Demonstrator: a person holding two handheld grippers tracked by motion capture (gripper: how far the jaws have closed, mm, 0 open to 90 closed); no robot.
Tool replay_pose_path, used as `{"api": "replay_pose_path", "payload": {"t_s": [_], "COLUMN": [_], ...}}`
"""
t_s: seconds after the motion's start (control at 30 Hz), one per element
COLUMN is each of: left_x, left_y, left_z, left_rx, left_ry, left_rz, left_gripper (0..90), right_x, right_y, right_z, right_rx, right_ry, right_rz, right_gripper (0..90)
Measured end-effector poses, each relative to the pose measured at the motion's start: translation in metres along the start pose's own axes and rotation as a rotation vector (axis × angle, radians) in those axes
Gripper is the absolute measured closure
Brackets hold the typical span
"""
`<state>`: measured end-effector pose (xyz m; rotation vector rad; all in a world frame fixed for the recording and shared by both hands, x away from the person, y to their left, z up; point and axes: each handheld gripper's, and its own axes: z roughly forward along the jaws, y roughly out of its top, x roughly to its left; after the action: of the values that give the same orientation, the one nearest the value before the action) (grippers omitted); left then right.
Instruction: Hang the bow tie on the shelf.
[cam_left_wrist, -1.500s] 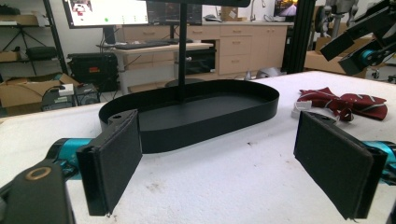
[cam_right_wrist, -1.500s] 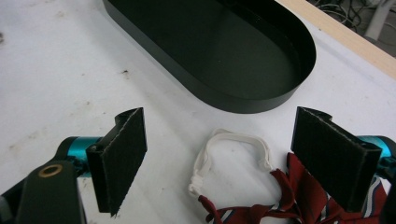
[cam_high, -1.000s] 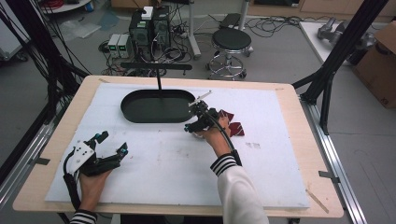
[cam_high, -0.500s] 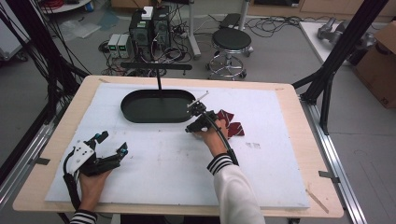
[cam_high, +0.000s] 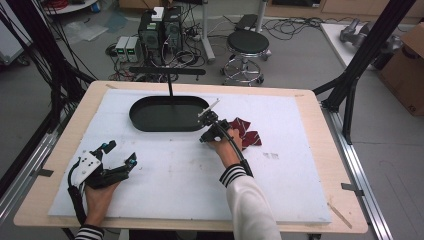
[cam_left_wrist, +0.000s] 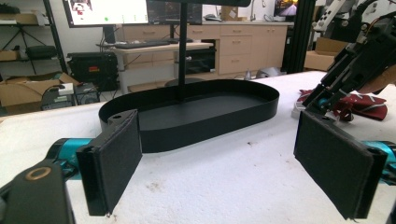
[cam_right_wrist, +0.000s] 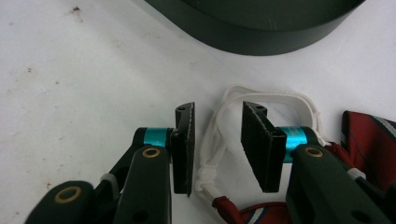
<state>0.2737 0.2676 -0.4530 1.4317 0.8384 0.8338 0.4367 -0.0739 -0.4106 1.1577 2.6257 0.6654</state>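
Your right tongs (cam_right_wrist: 217, 140) have just been closing around the white cord loop (cam_right_wrist: 219, 135) of the dark red striped cloth pouch (cam_high: 245, 132) beside the black oval tray (cam_high: 165, 114), not yet pinching; left tongs (cam_left_wrist: 233, 158) rest wide on the worktop (cam_high: 190, 175).

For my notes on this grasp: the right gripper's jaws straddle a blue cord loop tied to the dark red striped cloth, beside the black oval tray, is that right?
Nearly; the cord loop is white, not blue, as the right gripper view shows. The right gripper, whose jaws have just been closing, does straddle it, tied to the dark red striped cloth beside the black oval tray.
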Motion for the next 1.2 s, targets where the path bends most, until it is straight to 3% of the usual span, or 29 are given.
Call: {"api": "replay_pose_path", "payload": {"t_s": [0.37,0.6,0.87,1.0,1.2], "left_x": [0.000,0.000,0.000,0.000,0.000], "left_y": [0.000,0.000,0.000,0.000,0.000], "left_z": [0.000,0.000,0.000,0.000,0.000], "left_rx": [0.000,0.000,-0.002,-0.001,-0.001], "left_ry": [0.000,0.000,0.001,0.000,0.001], "left_rz": [0.001,-0.001,0.001,-0.001,0.000], "left_gripper": [15.4,15.4,15.4,15.4,15.4], "right_x": [0.000,0.001,0.004,0.001,-0.002], "right_y": [0.000,0.001,0.001,0.000,-0.001], "right_z": [0.005,0.006,0.005,0.003,-0.010], "right_rx": [0.043,0.058,0.067,0.060,-0.007], "right_ry": [-0.009,-0.020,-0.029,-0.019,0.012], "right_rz": [-0.010,-0.009,-0.031,-0.020,0.011], "right_gripper": [69.6,83.6,86.8,87.0,87.0]}}
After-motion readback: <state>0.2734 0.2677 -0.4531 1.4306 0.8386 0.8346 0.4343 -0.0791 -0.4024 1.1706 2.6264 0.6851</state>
